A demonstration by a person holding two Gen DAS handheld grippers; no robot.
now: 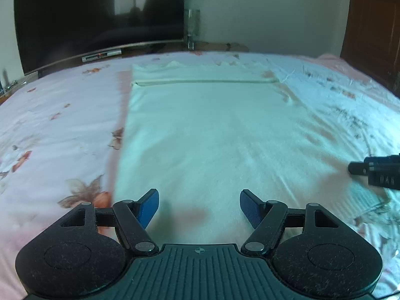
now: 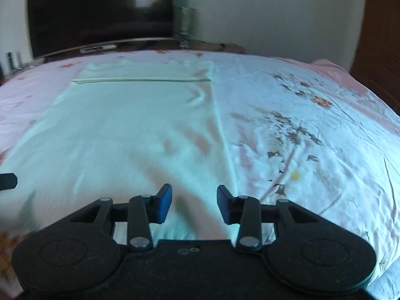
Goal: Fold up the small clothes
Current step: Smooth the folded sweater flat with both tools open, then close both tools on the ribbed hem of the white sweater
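Observation:
A pale white garment (image 1: 212, 130) lies flat on the floral bedsheet (image 1: 50, 125), with a straight folded band across its far end (image 1: 205, 82). My left gripper (image 1: 199, 195) hovers open over the garment's near edge, with nothing between its blue pads. In the right wrist view the same garment (image 2: 125, 125) fills the left half, its right edge running toward me. My right gripper (image 2: 194, 190) is over the near right corner of the garment, jaws apart, pads not pressing the cloth. Part of the right gripper's body (image 1: 375, 172) shows at the right edge of the left wrist view.
A large dark television (image 1: 100, 17) stands on a low shelf beyond the bed's far edge, with a clear bottle (image 1: 191, 30) beside it. A brown wooden door (image 1: 375, 25) is at the far right. The sheet (image 2: 300, 137) right of the garment is wrinkled.

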